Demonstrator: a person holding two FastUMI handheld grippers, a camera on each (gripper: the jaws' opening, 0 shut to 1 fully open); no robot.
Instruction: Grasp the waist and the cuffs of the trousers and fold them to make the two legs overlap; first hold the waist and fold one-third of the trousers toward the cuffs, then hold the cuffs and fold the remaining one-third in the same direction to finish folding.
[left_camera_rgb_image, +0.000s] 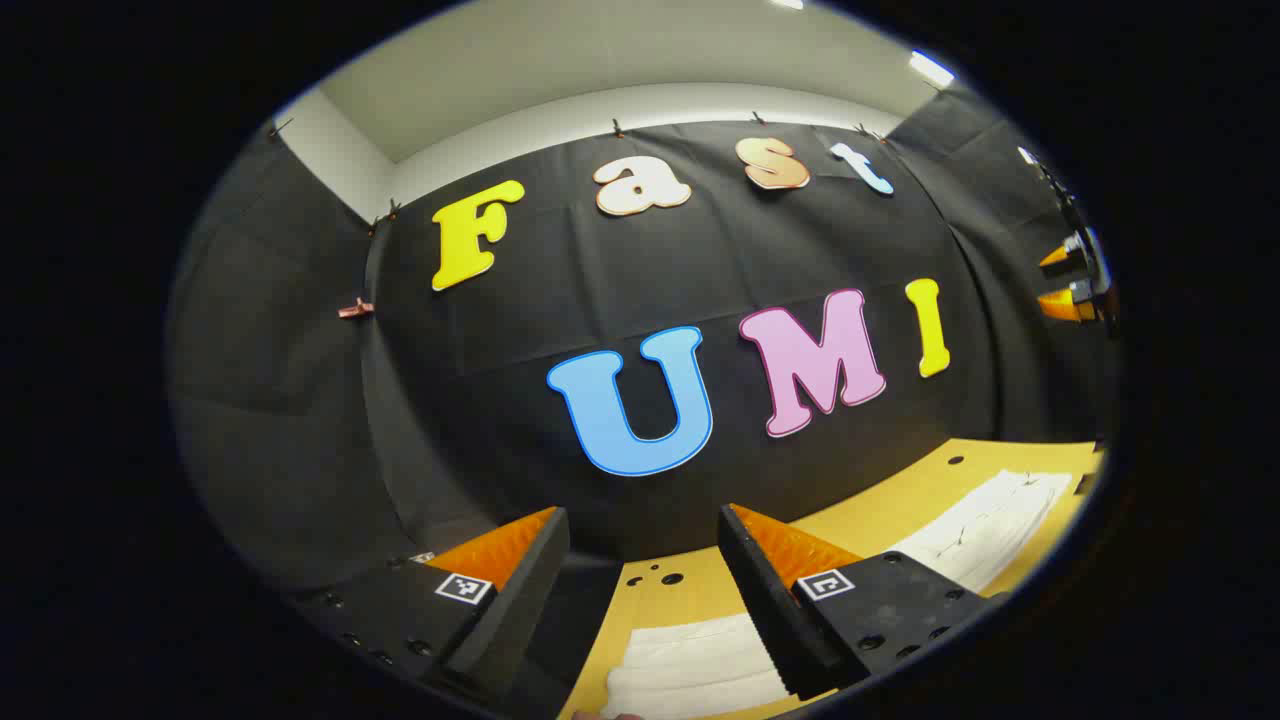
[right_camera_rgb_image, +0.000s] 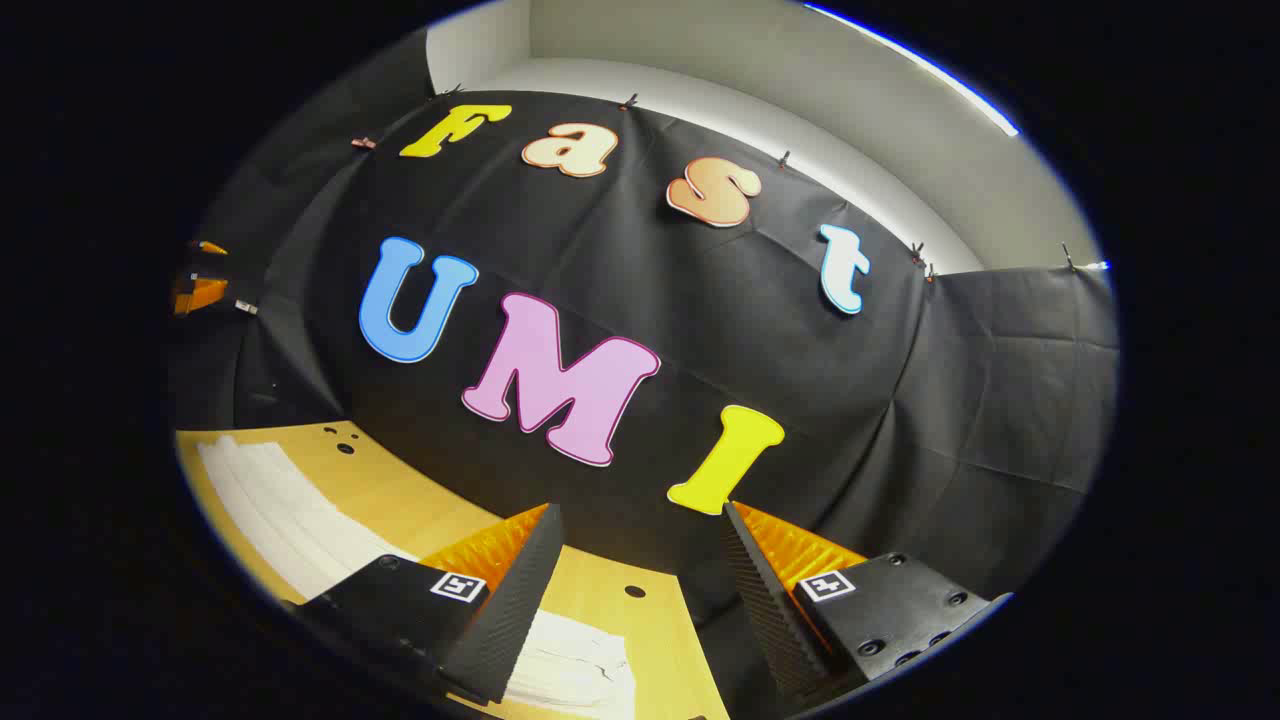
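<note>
White trousers (left_camera_rgb_image: 690, 660) lie flat on a yellow wooden table (left_camera_rgb_image: 900, 500), and another stretch of them (left_camera_rgb_image: 990, 525) runs off to the right. My left gripper (left_camera_rgb_image: 642, 515) hovers above the near end, tilted up toward the wall, open with nothing between its fingers. In the right gripper view the trousers (right_camera_rgb_image: 280, 510) stretch along the table (right_camera_rgb_image: 420, 500) at the left, and one end (right_camera_rgb_image: 575, 660) lies just below my right gripper (right_camera_rgb_image: 642, 510). It is open too, held above the cloth. Each gripper appears small at the edge of the other's view (left_camera_rgb_image: 1075, 290) (right_camera_rgb_image: 200, 285).
The black cloth wall (left_camera_rgb_image: 700, 260) stands close behind the table's far edge. Small round holes (left_camera_rgb_image: 660, 578) dot the tabletop near that edge, and one hole (right_camera_rgb_image: 634, 591) lies between my right fingers. White wall and ceiling lights show above the cloth.
</note>
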